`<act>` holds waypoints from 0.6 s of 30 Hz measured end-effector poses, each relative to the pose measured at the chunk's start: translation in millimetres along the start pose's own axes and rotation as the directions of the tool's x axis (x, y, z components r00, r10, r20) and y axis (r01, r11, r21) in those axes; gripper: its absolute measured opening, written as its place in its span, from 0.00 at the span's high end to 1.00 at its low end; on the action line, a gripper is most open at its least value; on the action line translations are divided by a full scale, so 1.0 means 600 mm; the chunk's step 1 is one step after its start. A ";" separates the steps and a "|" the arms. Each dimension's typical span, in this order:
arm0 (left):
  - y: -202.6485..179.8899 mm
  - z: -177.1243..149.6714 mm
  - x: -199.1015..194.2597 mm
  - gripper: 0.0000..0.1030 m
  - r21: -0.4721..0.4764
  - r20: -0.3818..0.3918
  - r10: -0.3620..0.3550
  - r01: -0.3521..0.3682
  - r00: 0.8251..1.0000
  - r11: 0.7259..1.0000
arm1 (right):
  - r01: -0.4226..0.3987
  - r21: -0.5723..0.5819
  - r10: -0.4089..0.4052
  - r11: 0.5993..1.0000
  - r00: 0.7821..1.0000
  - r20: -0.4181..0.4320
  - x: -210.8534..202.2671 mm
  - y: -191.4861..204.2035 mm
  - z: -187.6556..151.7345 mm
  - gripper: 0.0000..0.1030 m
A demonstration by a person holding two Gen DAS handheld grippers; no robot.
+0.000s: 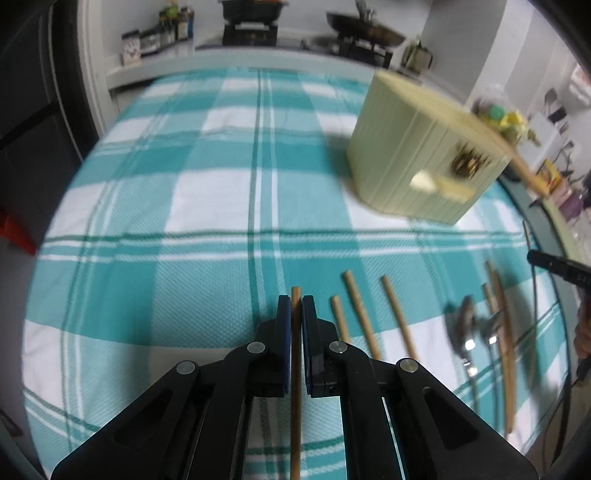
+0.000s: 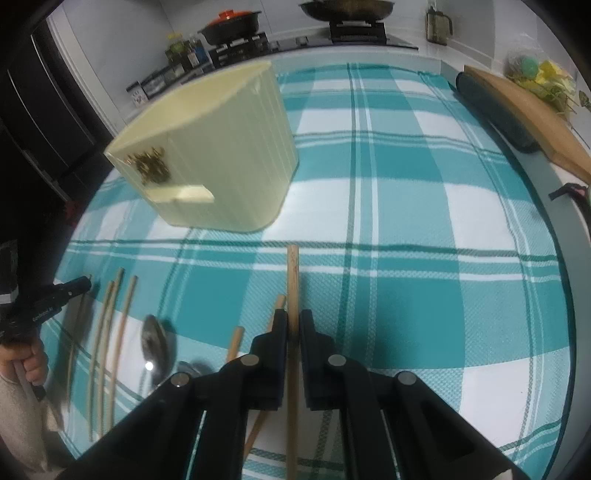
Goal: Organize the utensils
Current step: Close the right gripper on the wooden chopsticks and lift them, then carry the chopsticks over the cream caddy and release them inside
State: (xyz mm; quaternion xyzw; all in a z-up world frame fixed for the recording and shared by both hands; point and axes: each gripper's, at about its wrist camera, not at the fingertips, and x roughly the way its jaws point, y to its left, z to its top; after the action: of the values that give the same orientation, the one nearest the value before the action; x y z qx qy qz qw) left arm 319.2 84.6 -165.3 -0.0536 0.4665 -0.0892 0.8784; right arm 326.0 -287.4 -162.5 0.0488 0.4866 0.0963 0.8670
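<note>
In the left wrist view my left gripper (image 1: 296, 302) is shut on a wooden chopstick (image 1: 296, 424) that runs straight up between its blue pads, lifted off the cloth. Three more chopsticks (image 1: 360, 314) lie just right of it, and blurred metal spoons (image 1: 465, 332) lie further right. In the right wrist view my right gripper (image 2: 293, 317) is shut on another wooden chopstick (image 2: 293, 273). Chopsticks (image 2: 110, 332) and a spoon (image 2: 153, 339) lie to its left. The cream ribbed utensil holder (image 1: 417, 155) (image 2: 221, 155) stands beyond both grippers.
A teal and white checked cloth (image 1: 192, 206) (image 2: 406, 206) covers the table. A dark roll on a wooden board (image 2: 517, 110) lies at the far right edge. Stoves with pans and jars (image 1: 251, 22) line the counter behind. A hand (image 2: 29, 362) holds the left gripper's handle.
</note>
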 end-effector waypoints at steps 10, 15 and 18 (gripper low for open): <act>-0.031 0.058 -0.195 0.96 0.034 0.259 -0.085 0.078 0.962 0.996 | -0.046 -0.101 0.067 0.994 0.973 0.221 -0.179 0.084 0.038 0.93; -0.037 0.112 -0.239 0.96 0.029 0.337 -0.097 0.092 0.936 0.995 | -0.032 -0.138 0.076 0.990 0.942 0.327 -0.229 0.115 0.063 0.93; -0.047 0.162 -0.261 0.96 0.029 0.365 -0.118 0.116 0.923 0.993 | -0.029 -0.159 0.088 0.987 0.923 0.375 -0.244 0.130 0.101 0.93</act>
State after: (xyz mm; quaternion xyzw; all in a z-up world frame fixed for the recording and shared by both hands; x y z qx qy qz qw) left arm 310.8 90.6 21.0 -0.0940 0.2902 -0.1313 0.9432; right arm 294.2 -241.8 5.3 0.0155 0.2984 0.1473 0.9429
